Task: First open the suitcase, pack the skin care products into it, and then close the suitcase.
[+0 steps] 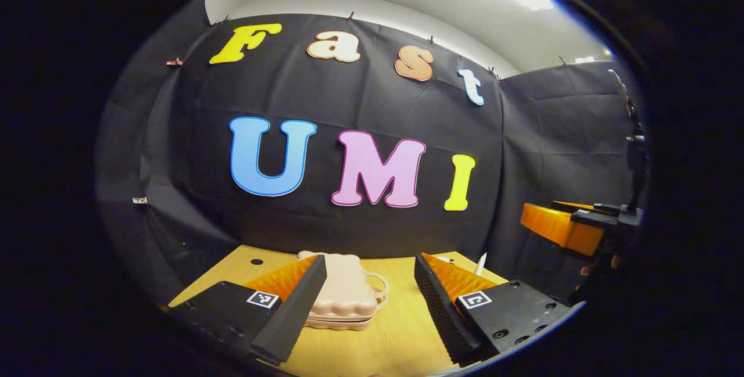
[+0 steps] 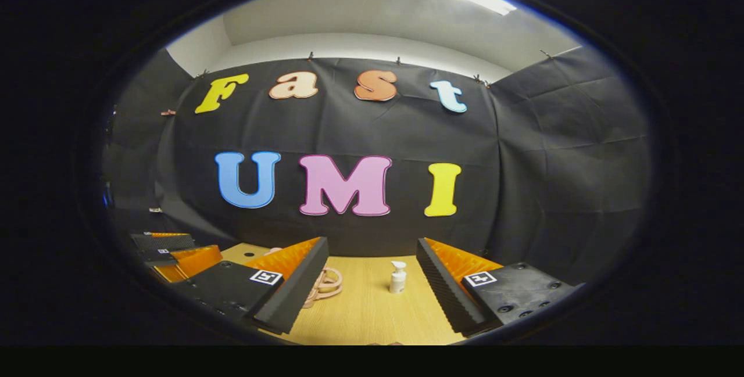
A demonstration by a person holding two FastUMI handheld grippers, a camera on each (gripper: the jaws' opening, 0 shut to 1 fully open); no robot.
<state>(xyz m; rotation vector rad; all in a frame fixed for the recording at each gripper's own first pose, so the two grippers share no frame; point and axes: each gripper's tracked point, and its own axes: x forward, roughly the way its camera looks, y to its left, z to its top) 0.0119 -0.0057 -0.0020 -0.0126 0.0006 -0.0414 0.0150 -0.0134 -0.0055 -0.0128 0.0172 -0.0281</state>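
Closed pale pink ribbed plastic suitcase [image 1: 343, 293] on light wooden table [image 1: 401, 336], small white pump bottle [image 2: 397, 277] upright apart, left gripper [image 1: 370, 301] and right gripper [image 2: 372, 290] wide open, empty, above near edge.

Both cameras sit low, just above the wooden surface [image 1: 395, 330], and face level toward the black cloth back wall [image 1: 349, 104]. The left gripper view looks forward between the left gripper [image 1: 370, 307] fingers from the left side of the booth; the closed pink suitcase [image 1: 343, 298] lies near, directly ahead, and the right gripper [image 1: 567, 226] appears at the right edge. The right gripper view looks forward along its own fingers from further right, with the pump bottle [image 2: 397, 277] ahead and the left gripper at its lower left edge. Both views share the back wall, the surface, the ceiling and the suitcase, whose handles show behind the left finger in the right gripper view.
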